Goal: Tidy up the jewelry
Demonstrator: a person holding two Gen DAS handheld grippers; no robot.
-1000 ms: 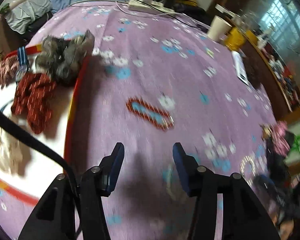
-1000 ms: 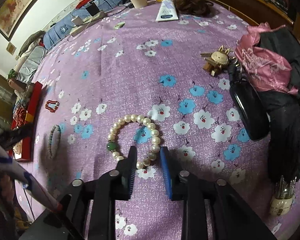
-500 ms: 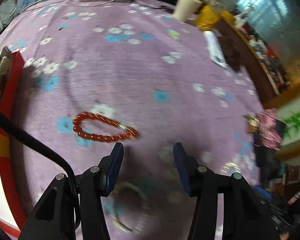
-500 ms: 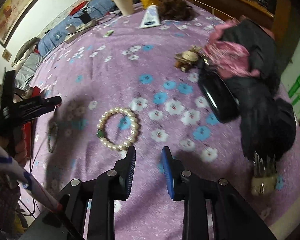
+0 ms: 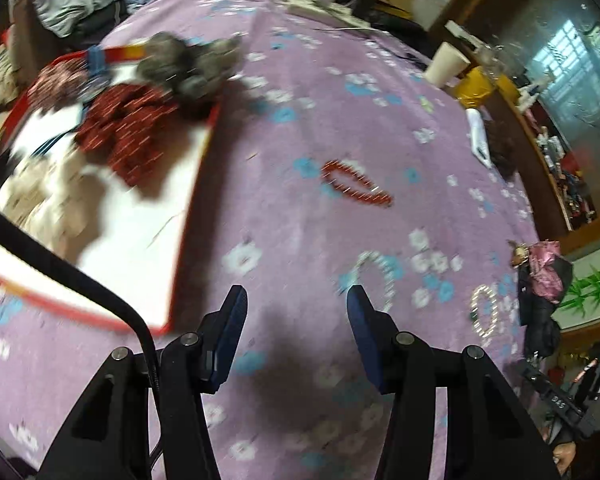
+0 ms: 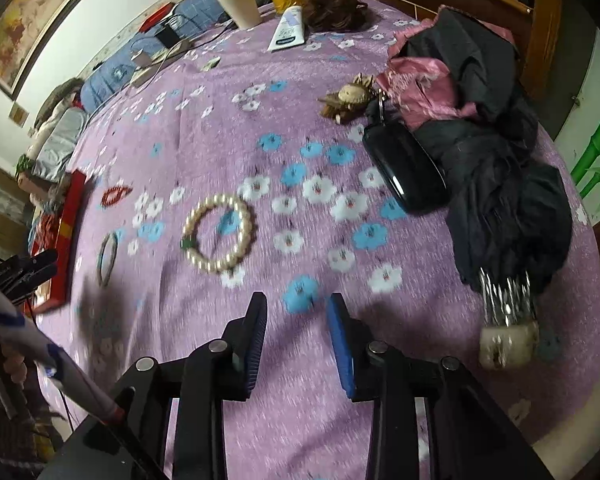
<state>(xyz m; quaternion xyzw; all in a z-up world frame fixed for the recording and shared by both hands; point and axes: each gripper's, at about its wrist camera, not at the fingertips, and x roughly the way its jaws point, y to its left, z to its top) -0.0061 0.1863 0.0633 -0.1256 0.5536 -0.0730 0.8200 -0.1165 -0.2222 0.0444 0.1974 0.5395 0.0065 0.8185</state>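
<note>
A pearl bracelet (image 6: 219, 234) with one green bead lies on the purple flowered cloth, ahead and left of my right gripper (image 6: 296, 312), which is open and empty. It also shows small in the left wrist view (image 5: 485, 310). A thin pale-green bracelet (image 6: 107, 253) lies left of it and shows in the left wrist view (image 5: 377, 276). A red bead bracelet (image 5: 355, 187) lies farther out; it shows too in the right wrist view (image 6: 116, 195). My left gripper (image 5: 296, 304) is open and empty beside a red-rimmed white tray (image 5: 188, 216).
The tray holds a red scrunchie (image 5: 128, 136), a grey one (image 5: 188, 66) and a beige one (image 5: 40, 204). A black case (image 6: 404, 164), dark clothes (image 6: 508, 184), a wooden trinket (image 6: 346, 98), a paper cup (image 6: 240, 4) and a tube (image 6: 288, 34) lie around.
My left gripper swung back left, so the tray is in view again. My right gripper drew back from the pearl bracelet and opened wider. The bracelets have not moved.
</note>
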